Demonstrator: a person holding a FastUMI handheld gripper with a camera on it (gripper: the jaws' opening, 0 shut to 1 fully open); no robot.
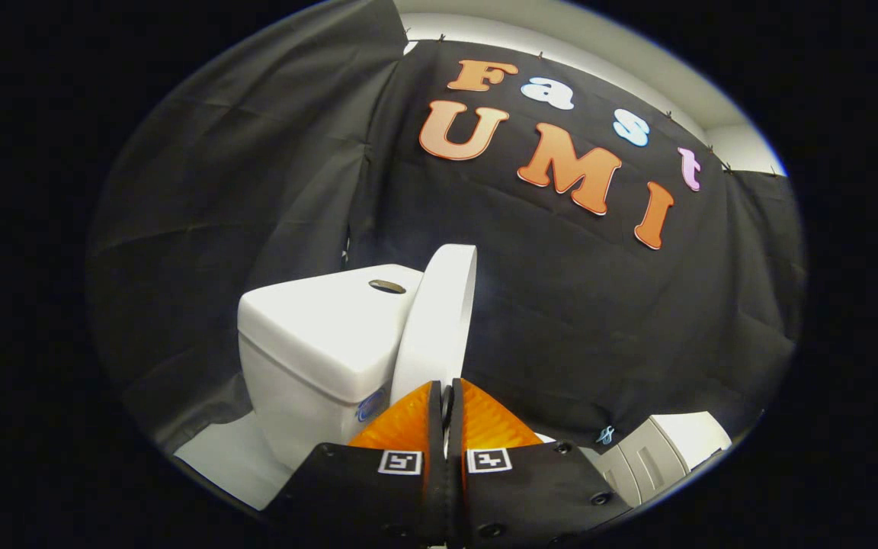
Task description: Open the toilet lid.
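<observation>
Hanging behind everything you see is the black cloth wall (256, 175), creased and pinned along its top edge, with a pale strip of ceiling (637, 69) above it.

Next in size is the toilet: its white tank (317, 343) stands to the left of your fingers and beyond them, with a glossy flat top and a rounded front edge. A small dark oval flush button (387, 287) sits on the tank top, near its far right corner. A small bluish mark (369, 406) shows low on the tank's front face; it is too small for you to make out.

The lid (439, 320) is raised and stands nearly upright, seen edge-on as a narrow white arc. Its upper end rises past the tank top, and its left side lies against or just beside the tank's right side; you cannot tell which. Its lower end runs down to your fingertips.

A light grey ribbed object (660, 457) lies low to the right of your fingers, near the foot of the wall; you cannot tell what it is. White floor (225, 465) shows below the tank on the left.

Your gripper (447, 404) points at the lid's lower end. The jaws are together, with only a thin slit between them. Whether they pinch the lid's edge you cannot tell.
</observation>
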